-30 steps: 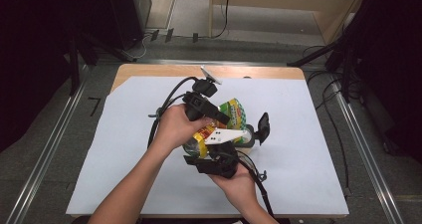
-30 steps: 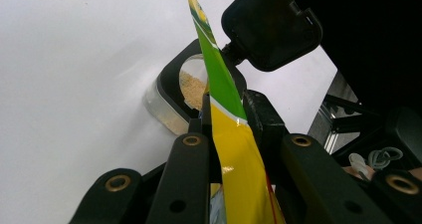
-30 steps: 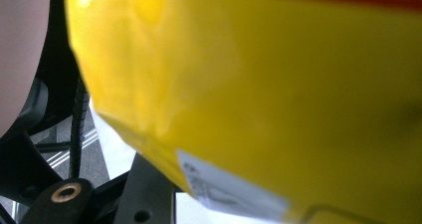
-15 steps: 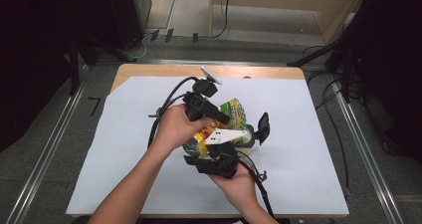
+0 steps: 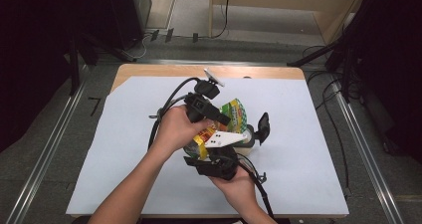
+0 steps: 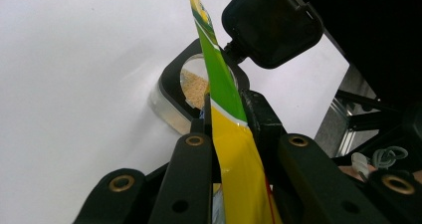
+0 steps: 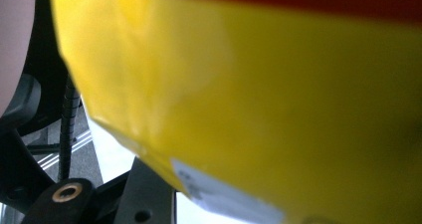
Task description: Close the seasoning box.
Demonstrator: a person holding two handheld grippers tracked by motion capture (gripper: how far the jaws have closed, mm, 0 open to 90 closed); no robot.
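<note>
A yellow and green snack bag (image 5: pixel 235 113) is held tilted over a small clear container (image 5: pixel 248 137) on the white table cover (image 5: pixel 308 149). In the left gripper view the container (image 6: pixel 185 87) has a black rim and tan crumbs inside, and its black lid (image 6: pixel 271 25) stands open behind it. My left gripper (image 5: pixel 224 120) pinches the bag's edge (image 6: pixel 234 149); its jaws have just been closing on the bag. From below, my right gripper (image 5: pixel 211 152) is shut on the bag's body, whose yellow side (image 7: pixel 273 109) sits right against that camera.
A wooden table edge (image 5: pixel 149 70) shows at the back. Metal rails (image 5: pixel 50 149) run along both sides of the table, and cables (image 5: pixel 323 94) lie on the floor to the right. Gripper cables (image 5: pixel 166 107) loop beside the left hand.
</note>
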